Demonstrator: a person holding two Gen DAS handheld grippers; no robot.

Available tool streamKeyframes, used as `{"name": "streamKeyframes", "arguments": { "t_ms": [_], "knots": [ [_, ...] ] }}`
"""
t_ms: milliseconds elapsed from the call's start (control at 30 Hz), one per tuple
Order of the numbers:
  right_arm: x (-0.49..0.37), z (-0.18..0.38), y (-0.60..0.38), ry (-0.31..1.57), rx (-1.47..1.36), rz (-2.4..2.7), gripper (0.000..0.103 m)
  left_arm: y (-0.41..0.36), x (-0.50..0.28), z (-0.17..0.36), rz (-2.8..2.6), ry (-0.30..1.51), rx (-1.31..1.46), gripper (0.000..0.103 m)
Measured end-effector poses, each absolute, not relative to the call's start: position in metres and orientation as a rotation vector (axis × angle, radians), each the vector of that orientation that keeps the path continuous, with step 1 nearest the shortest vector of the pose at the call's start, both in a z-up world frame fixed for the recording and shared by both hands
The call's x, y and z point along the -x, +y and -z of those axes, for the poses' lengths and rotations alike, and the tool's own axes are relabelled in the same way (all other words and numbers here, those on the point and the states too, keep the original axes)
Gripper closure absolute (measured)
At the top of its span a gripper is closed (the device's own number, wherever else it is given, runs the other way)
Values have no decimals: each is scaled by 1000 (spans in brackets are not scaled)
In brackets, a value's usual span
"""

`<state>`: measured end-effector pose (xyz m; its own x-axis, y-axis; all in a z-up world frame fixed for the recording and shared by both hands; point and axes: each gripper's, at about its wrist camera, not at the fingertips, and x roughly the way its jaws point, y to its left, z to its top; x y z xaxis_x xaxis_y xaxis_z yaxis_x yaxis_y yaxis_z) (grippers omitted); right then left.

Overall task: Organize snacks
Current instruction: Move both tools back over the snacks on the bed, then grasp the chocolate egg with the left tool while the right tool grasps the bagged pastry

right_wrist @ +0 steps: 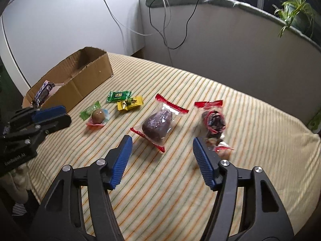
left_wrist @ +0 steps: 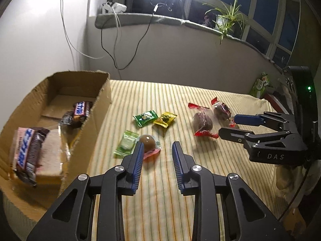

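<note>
Striped yellow-and-cream cloth point(right_wrist: 180, 180) covers the work surface; behind it a grey curved sill point(left_wrist: 160, 19) carries a potted spider plant point(left_wrist: 228, 18), dangling cables and a bright lamp against dark window panes.

Left gripper point(left_wrist: 157, 148): angled down toward the cloth, blue-padded jaws narrowly parted with nothing between them, not gripping. Its left fingertip point(left_wrist: 139, 150) overlaps, in view, the wrapper edge of a round brown chocolate ball point(left_wrist: 147, 140); contact cannot be told.

Right gripper point(right_wrist: 162, 146): angled down, jaws parted wider, empty, tips just short of two clear red-edged packets: a dark brown cake packet point(right_wrist: 158, 127) and a dark snack packet point(right_wrist: 213, 123) to its right.

Loose items, centre of cloth: pale green sachet point(left_wrist: 126, 143) beside the ball; dark green sachet point(left_wrist: 145, 117); yellow sachet point(left_wrist: 165, 119) touching it.

Cardboard box point(left_wrist: 98, 110), open-topped, at the left edge of the cloth: holds two Snickers bars point(left_wrist: 26, 152) and a wrapped sandwich-like block point(left_wrist: 52, 154).

Far right edge: a green carton point(left_wrist: 260, 84), partly hidden.
</note>
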<state>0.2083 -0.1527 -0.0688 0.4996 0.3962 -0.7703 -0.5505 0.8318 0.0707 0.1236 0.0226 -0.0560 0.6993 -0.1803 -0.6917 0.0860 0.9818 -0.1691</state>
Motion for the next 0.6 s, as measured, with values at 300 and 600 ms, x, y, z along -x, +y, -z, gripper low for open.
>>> {"name": "streamKeyframes", "arguments": {
  "t_ms": [300, 600],
  "knots": [
    [-232, 78, -139, 904, 137, -583, 37, 15, -146, 70, 129, 826, 113, 79],
    [-254, 93, -134, 973, 80, -545, 37, 12, -162, 86, 85, 849, 69, 79]
  ]
}}
